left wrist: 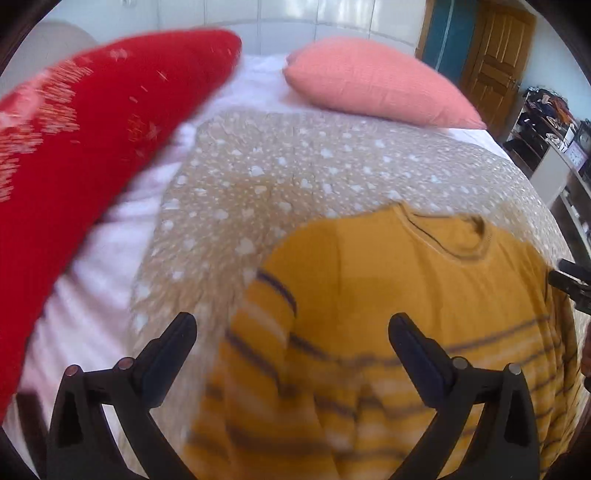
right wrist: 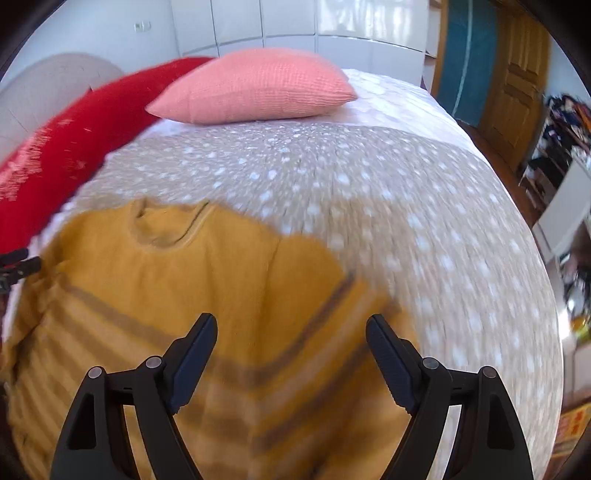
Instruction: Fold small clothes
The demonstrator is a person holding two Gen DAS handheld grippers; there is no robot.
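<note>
Lying flat on the beige spotted blanket (right wrist: 369, 192), the mustard-yellow striped sweater (right wrist: 207, 280) is spread with its round neckline toward the pink pillow (right wrist: 258, 88) and its dark and pale stripes running across the lower body and both sleeves. Measured from that sweater, the pink pillow sits well beyond the collar at the head of the bed, and the long red cushion (left wrist: 81, 147) with pale embroidery lies off past one shoulder, on the white sheet (left wrist: 96, 258) that borders the blanket. The left gripper (left wrist: 291, 332) hangs above the sweater's sleeve and chest, its two black fingers spread wide with nothing between them; one finger shows over the blanket's edge, the other over the striped chest. The right gripper (right wrist: 291, 332) hangs above the opposite sleeve, where the stripes slant diagonally, and its fingers are likewise wide apart and hold no cloth. Whether either pair of fingertips touches the knit cannot be told, as both views are blurred. Each camera catches a black sliver of the other gripper at the sweater's far side. Beyond the bed, past the pillow, stand white cupboard doors (right wrist: 288, 22) and a wooden door (right wrist: 517, 74).
</note>
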